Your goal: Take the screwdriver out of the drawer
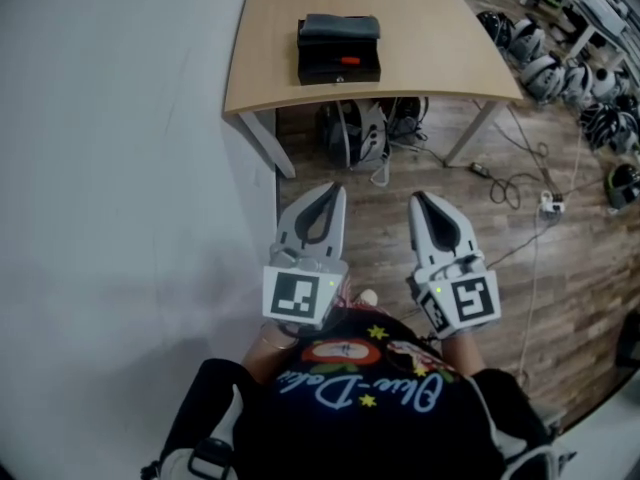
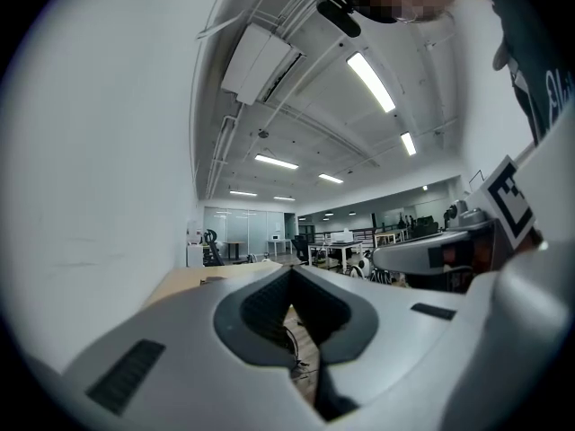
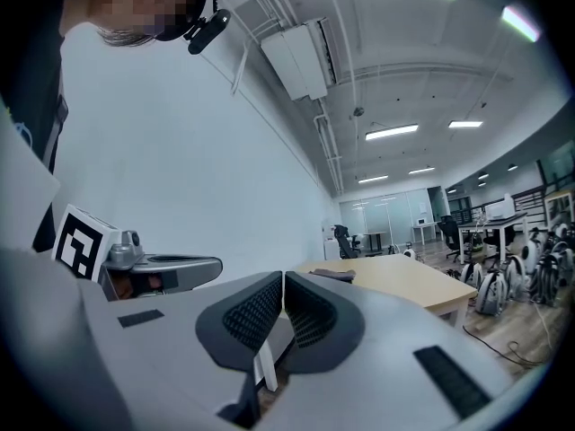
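A black drawer box (image 1: 338, 50) stands on the wooden table (image 1: 440, 28) far ahead; a small orange-red part (image 1: 349, 60) shows at its open front, too small to identify. Both grippers are held level in front of the person's chest, well short of the table. My left gripper (image 1: 337, 190) is shut with nothing between its jaws, and its tips meet in its own view (image 2: 289, 274). My right gripper (image 1: 418, 199) is also shut and empty (image 3: 283, 277). In the right gripper view the drawer box (image 3: 333, 277) lies low on the table (image 3: 404, 281).
A white wall (image 1: 120, 168) runs along the left, close to the table's left edge. Grey bags or helmets (image 1: 360, 128) sit under the table. Cables (image 1: 520, 183) and a power strip (image 1: 550, 205) lie on the wood floor at right, beside more helmets (image 1: 545, 68).
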`<act>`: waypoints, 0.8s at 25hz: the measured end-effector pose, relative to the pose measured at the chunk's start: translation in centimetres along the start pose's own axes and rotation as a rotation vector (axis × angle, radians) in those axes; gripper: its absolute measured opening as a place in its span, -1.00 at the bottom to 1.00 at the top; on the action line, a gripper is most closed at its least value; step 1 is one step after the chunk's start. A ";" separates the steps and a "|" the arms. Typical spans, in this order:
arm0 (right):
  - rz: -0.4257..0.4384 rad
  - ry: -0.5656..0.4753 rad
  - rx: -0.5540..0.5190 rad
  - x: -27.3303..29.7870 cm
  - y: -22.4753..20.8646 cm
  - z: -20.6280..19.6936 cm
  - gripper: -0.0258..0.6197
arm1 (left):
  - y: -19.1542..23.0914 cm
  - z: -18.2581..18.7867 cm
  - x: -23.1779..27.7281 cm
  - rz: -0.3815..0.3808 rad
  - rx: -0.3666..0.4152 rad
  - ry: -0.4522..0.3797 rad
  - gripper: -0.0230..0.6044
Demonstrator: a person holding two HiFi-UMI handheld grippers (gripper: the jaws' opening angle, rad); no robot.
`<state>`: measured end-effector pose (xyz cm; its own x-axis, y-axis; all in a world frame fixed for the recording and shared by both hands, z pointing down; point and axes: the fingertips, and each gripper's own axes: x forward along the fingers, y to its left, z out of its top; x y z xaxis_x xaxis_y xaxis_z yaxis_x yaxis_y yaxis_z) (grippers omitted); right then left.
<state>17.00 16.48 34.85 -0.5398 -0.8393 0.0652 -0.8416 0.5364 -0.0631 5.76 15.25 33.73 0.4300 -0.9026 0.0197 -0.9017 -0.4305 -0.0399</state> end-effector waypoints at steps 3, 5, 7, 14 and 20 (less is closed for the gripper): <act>0.027 0.008 -0.006 0.4 0.3 0.0 -0.92 | 0.3 0.1 0.0 0.012 0.000 -0.003 -0.93; 0.032 0.013 -0.017 1.0 0.3 0.1 -0.92 | 0.7 -0.1 0.4 0.021 -0.008 0.000 -0.93; 0.028 0.016 -0.032 1.6 -0.1 0.3 -0.92 | 1.2 -0.2 1.1 0.023 -0.005 0.000 -0.93; 0.020 0.018 -0.040 4.7 -1.8 1.2 -0.92 | 2.6 0.5 4.9 -0.018 0.022 -0.032 -0.93; 0.018 0.041 -0.046 8.4 -3.1 1.1 -0.92 | 5.2 -0.1 8.4 -0.023 -0.005 -0.027 -0.93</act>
<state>15.08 7.70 34.45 -0.5541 -0.8257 0.1056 -0.8313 0.5555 -0.0184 4.67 5.44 33.75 0.4515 -0.8923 -0.0063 -0.8919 -0.4510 -0.0346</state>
